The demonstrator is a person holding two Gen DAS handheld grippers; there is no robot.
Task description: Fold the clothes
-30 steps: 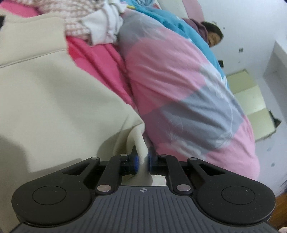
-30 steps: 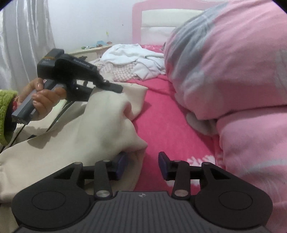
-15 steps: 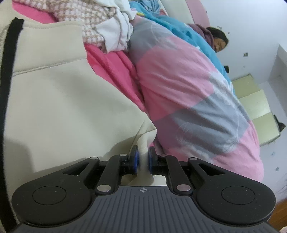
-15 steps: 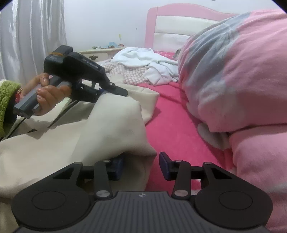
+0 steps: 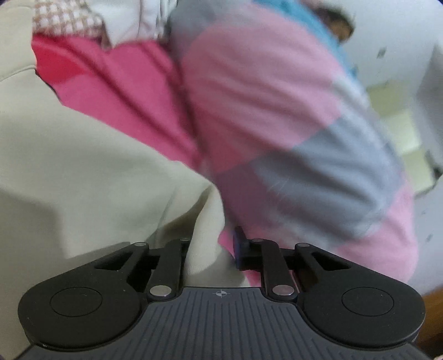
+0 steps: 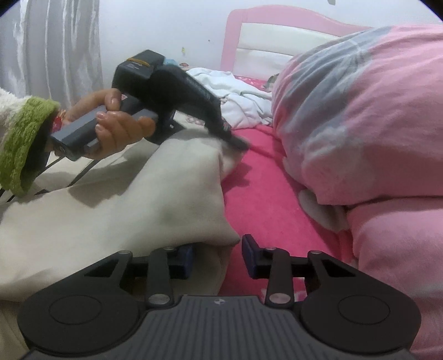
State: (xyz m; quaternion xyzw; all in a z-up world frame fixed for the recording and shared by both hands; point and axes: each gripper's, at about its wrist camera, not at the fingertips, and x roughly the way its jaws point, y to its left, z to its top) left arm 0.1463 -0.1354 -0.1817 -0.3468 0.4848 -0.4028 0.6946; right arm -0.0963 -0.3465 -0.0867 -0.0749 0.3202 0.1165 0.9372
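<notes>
A cream garment [image 5: 83,171] lies folded over on the pink bed sheet [image 5: 124,83]. My left gripper [image 5: 211,246] is open, with a fold of the cream cloth loose between its fingers. In the right wrist view the cream garment [image 6: 124,199] fills the left side, and the left gripper [image 6: 235,138] points at its far corner. My right gripper [image 6: 217,257] is open, with the garment's near corner lying between its fingers and over the left one.
A big pink and grey duvet [image 6: 360,110] is heaped along the right side of the bed. White and checked clothes [image 6: 235,97] are piled near the pink headboard [image 6: 277,36]. A person's head [image 5: 337,25] shows beyond the duvet.
My left gripper has opened and let go of the cream cloth; it has swung right over the garment's far corner. The right gripper stays open at the near corner.
</notes>
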